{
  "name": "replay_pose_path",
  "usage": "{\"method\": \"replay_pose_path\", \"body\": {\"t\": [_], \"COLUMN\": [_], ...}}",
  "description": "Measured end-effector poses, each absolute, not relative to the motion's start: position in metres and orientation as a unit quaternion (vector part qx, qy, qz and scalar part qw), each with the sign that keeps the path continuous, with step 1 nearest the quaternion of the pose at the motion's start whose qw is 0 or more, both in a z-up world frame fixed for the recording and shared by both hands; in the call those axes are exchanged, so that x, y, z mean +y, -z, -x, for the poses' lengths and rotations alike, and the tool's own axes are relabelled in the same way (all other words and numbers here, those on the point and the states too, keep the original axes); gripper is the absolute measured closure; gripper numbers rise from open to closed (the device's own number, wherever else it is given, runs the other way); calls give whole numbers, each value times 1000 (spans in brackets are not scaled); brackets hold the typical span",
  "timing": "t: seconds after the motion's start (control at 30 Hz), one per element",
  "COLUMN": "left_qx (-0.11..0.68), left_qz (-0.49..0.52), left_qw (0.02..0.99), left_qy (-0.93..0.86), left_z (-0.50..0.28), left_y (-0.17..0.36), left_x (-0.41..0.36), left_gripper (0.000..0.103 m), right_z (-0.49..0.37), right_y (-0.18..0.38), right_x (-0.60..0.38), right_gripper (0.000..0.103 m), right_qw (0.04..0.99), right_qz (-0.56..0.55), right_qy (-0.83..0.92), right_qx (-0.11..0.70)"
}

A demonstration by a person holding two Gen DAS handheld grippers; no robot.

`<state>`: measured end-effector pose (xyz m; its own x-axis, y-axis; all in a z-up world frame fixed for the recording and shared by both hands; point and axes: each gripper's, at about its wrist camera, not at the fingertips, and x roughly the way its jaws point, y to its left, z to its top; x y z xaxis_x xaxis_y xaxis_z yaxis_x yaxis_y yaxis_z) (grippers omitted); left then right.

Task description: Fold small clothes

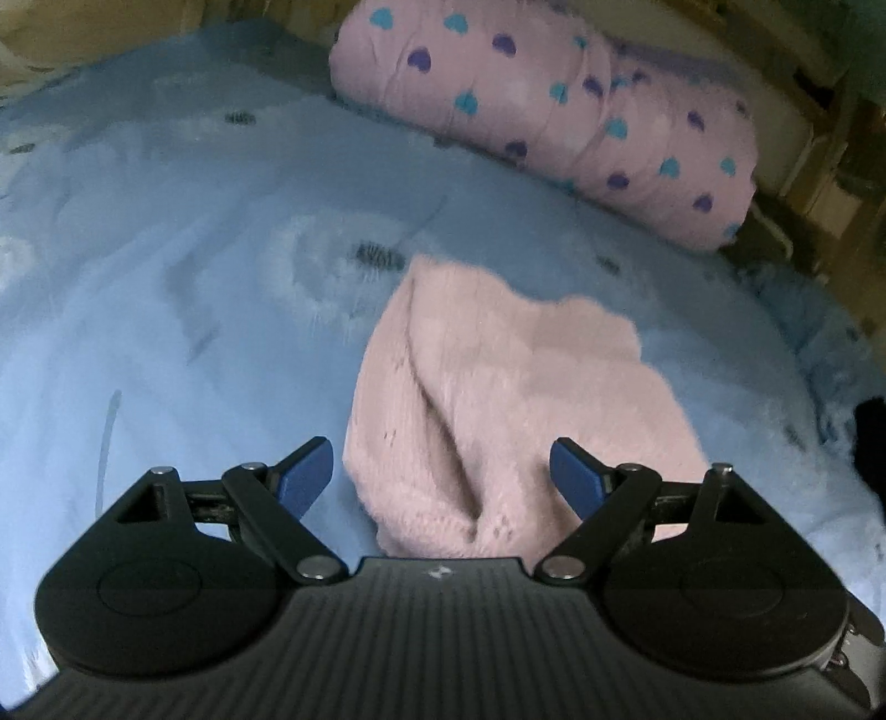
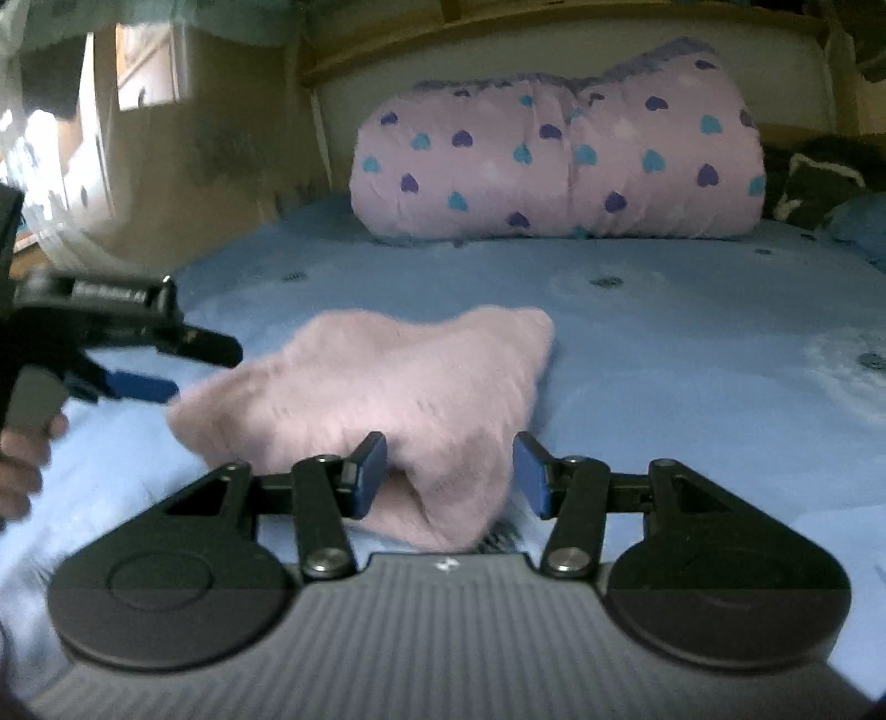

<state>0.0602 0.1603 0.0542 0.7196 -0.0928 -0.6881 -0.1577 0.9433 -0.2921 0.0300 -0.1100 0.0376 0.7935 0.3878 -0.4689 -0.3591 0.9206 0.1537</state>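
A small fluffy pink knitted garment lies crumpled on the light blue bedsheet. My left gripper is open wide just above the garment's near end, and its blue pads do not touch the cloth. In the right wrist view the left gripper comes in from the left beside the garment's left edge, held by a hand. My right gripper stands half open over the garment's near corner. The cloth lies between its blue pads, with a gap at the right pad.
A rolled pink quilt with blue and purple hearts lies across the head of the bed, in front of a wooden headboard. Dark bedding sits at the far right. A brown wall borders the bed's left side.
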Motion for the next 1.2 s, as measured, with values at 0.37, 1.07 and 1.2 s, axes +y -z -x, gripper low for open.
{"method": "replay_pose_path", "body": {"t": [0.37,1.07,1.2], "left_qx": [366,387,367], "left_qz": [205,230,255], "left_qw": [908,892,894], "left_qy": [10,-39,-36], "left_z": [-62,-61,-58], "left_y": [-44,-34,-41], "left_x": [164,202,206], "left_gripper": [72,52,31], "right_z": [-49,-36,-36], "right_y": [-19,-33,-46], "right_x": [-87,-91,-108], "right_gripper": [49,63,43], "right_qw": [947,929,923], "right_qz": [-35,26,-19], "right_qy": [-175,-233,-247], "right_qx": [266,286,294]}}
